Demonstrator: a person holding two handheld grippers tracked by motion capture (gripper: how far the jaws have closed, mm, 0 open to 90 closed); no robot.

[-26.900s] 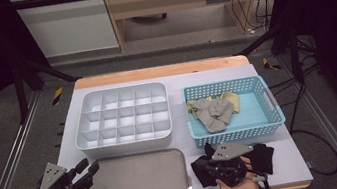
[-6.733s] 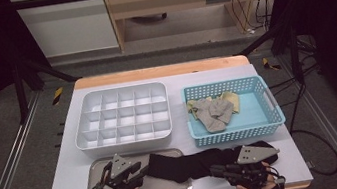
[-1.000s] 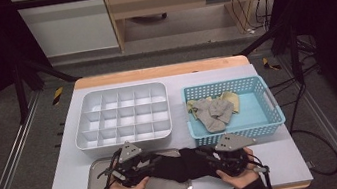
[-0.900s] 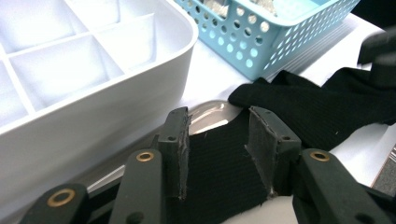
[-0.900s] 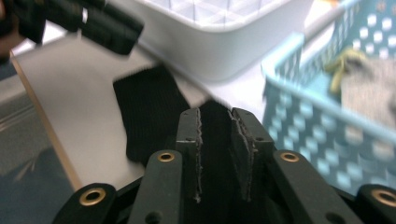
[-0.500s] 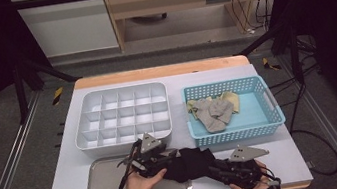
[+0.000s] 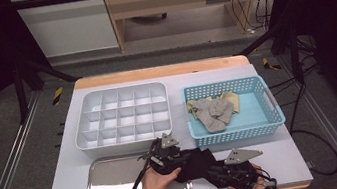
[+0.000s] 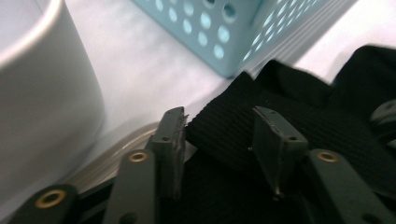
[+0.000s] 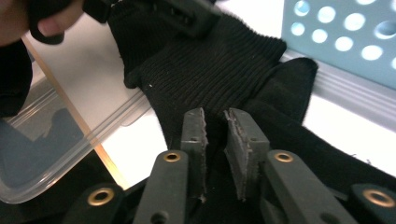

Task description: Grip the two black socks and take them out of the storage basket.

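- since a second ago the left gripper has been carried across the clear tray towards the blue basket, and the black garment has been bunched up from a stretched band into a heap between the two hands.
- over the same second both sets of jaws were opened a little and then brought closer again, with black fabric between them throughout.
- this is read as a fold or gather being made, so the garment can be made compact for stowing; that step is judged not yet finished.
- the garment is seen on the worktop, partly over the tray's right edge and just in front of the basket, where a heap of grey and yellow cloth lies.
- in the left gripper view the left gripper is held half open, a ribbed fold lying between the jaws; a firm pinch cannot be confirmed.
- in the right gripper view the right gripper is narrowed onto a thick fold, and the cloth is taken as gripped.
- the left hand is angled towards the white divided box; the right gripper is pointed leftwards.
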